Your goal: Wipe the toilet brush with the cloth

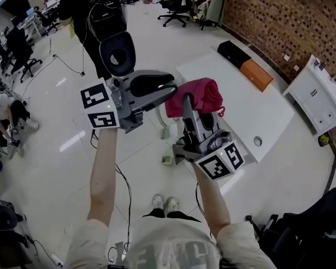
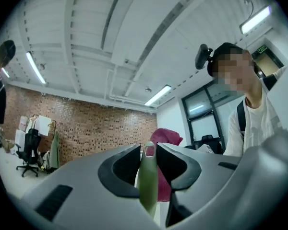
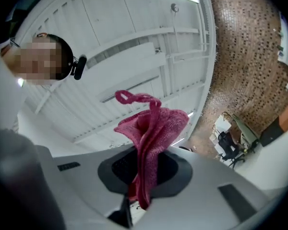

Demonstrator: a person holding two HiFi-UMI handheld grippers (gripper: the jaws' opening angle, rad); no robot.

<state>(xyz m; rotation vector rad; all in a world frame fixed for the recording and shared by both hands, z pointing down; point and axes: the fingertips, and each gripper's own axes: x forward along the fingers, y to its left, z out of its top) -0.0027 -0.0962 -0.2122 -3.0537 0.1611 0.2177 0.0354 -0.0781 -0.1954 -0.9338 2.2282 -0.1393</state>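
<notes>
My left gripper (image 1: 169, 92) is raised in front of me and shut on the pale green handle of the toilet brush (image 2: 148, 178). The handle stands upright between the jaws in the left gripper view. In the head view the brush (image 1: 163, 129) hangs down below that gripper. My right gripper (image 1: 191, 104) is held up beside it, shut on a bunched pink cloth (image 1: 197, 96). The cloth (image 3: 152, 128) rises out of the jaws (image 3: 145, 166) with a small loop at its top. It also shows behind the left gripper (image 2: 149, 150), as the pink cloth (image 2: 166, 137), close to the handle.
Below me to the right stands a white table (image 1: 252, 114) with a black box (image 1: 233, 53) and an orange box (image 1: 256, 74). A white cabinet (image 1: 319, 97) is at the far right. A person with a backpack (image 1: 95, 15) stands ahead, and another person (image 1: 3, 114) crouches at the left. Cables and a small green object (image 1: 167, 159) lie on the floor.
</notes>
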